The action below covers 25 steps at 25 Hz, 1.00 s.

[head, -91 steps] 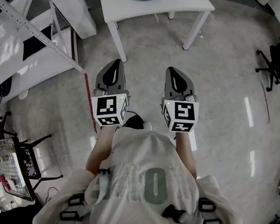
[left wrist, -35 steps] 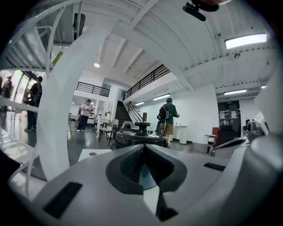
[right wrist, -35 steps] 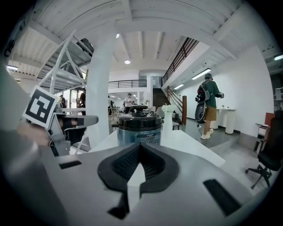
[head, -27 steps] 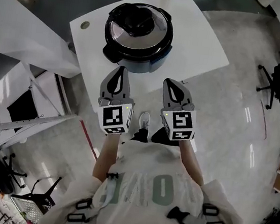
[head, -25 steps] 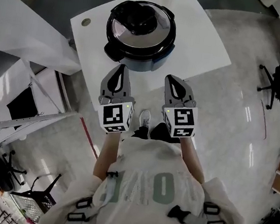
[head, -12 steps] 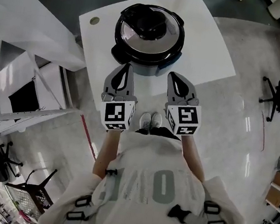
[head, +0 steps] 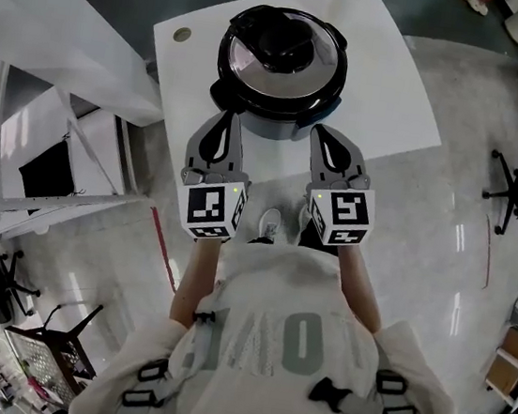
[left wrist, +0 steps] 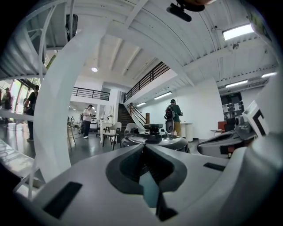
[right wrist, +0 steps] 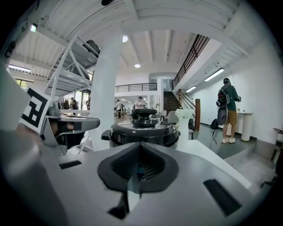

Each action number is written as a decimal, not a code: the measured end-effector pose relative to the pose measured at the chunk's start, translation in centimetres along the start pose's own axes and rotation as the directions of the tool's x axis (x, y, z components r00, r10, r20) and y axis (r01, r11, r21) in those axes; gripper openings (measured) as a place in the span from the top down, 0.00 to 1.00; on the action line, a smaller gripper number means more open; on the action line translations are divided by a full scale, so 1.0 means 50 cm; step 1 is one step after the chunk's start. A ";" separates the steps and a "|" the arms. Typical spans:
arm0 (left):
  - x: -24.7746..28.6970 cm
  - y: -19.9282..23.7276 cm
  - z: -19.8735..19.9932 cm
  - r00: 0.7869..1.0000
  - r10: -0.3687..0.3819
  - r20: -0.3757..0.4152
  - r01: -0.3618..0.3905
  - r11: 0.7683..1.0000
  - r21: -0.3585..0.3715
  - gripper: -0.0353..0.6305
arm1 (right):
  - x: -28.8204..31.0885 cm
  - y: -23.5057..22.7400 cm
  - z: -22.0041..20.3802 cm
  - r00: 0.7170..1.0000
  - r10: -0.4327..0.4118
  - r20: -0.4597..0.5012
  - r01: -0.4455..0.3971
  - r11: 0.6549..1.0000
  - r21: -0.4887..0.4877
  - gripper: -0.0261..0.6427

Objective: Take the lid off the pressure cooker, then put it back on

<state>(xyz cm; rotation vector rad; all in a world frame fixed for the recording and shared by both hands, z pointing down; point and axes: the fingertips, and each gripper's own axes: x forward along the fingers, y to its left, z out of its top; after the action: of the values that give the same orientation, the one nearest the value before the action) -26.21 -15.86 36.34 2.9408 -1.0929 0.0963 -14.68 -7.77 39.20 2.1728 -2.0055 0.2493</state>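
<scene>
Seen from above, a person's left tool (head: 225, 121) and right tool (head: 320, 137) point side by side at a pressure cooker (head: 275, 123) on a white counter (head: 397, 96); both tools are clenched shut on nothing; the cooker sits straight ahead, centred between them, its near wall just beyond both tips; its round lid (head: 249, 64), with a black knob (head: 283, 39) on top, is in place, ahead of and above the jaws; neither tool looks nearer.
</scene>
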 end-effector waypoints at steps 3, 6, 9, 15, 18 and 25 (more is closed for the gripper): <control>-0.006 0.019 0.003 0.998 0.060 0.009 -0.060 0.998 0.003 0.92 | 0.017 0.009 0.015 0.997 0.076 0.032 -0.076 0.997 0.000 0.95; -0.004 0.027 0.009 0.992 0.122 0.017 -0.122 0.992 0.009 0.92 | 0.044 0.010 0.041 0.983 0.164 0.082 -0.163 0.987 -0.012 0.95; -0.002 0.027 0.014 0.981 0.192 0.015 -0.193 0.981 0.014 0.92 | 0.060 -0.004 0.060 0.971 0.216 0.100 -0.214 0.976 -0.037 0.95; 0.014 -0.001 0.029 0.937 0.348 0.024 -0.348 0.937 0.010 0.92 | 0.095 -0.088 0.087 0.941 0.321 0.102 -0.315 0.946 -0.069 0.95; 0.026 -0.020 0.029 0.906 0.423 0.023 -0.423 0.906 -0.002 0.92 | 0.119 -0.136 0.101 0.921 0.376 0.108 -0.367 0.926 -0.092 0.95; 0.044 -0.068 0.033 0.795 0.606 0.027 -0.606 0.795 -0.022 0.92 | 0.155 -0.216 0.127 0.842 0.526 0.116 -0.510 0.848 -0.147 0.95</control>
<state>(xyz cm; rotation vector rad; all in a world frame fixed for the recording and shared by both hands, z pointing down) -22.24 -14.76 34.87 2.4530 -1.9895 0.0384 -3.27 -15.95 34.76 1.5794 -2.5999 0.0338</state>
